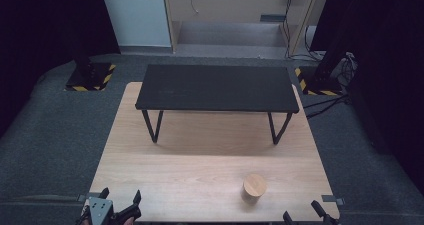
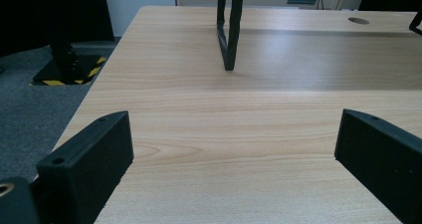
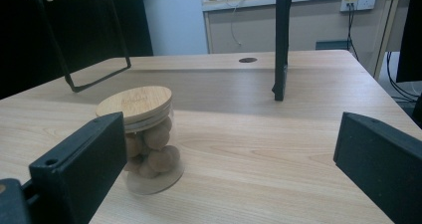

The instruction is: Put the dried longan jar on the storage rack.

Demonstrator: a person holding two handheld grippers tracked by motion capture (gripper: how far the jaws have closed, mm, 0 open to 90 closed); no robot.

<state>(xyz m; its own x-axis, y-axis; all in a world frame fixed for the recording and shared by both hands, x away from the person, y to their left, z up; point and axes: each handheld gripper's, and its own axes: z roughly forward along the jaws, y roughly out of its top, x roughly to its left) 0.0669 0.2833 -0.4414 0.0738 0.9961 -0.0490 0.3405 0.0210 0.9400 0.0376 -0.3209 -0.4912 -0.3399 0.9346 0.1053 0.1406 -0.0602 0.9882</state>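
A clear jar (image 1: 254,187) with a round wooden lid stands on the wooden table (image 1: 200,160), near its front right. In the right gripper view the jar (image 3: 147,144) holds several brown round pieces and sits just ahead of the left jaw. My right gripper (image 1: 303,212) is at the table's front edge, right of the jar, open and holding nothing (image 3: 229,164). My left gripper (image 1: 120,201) rests at the front left corner, also open, with bare tabletop between its jaws (image 2: 234,154).
A low black shelf (image 1: 216,87) on thin metal legs stands across the back half of the table. Grey carpet (image 1: 55,135) surrounds the table. Stands with yellow-black striped bases (image 1: 90,77) sit at the back left and back right.
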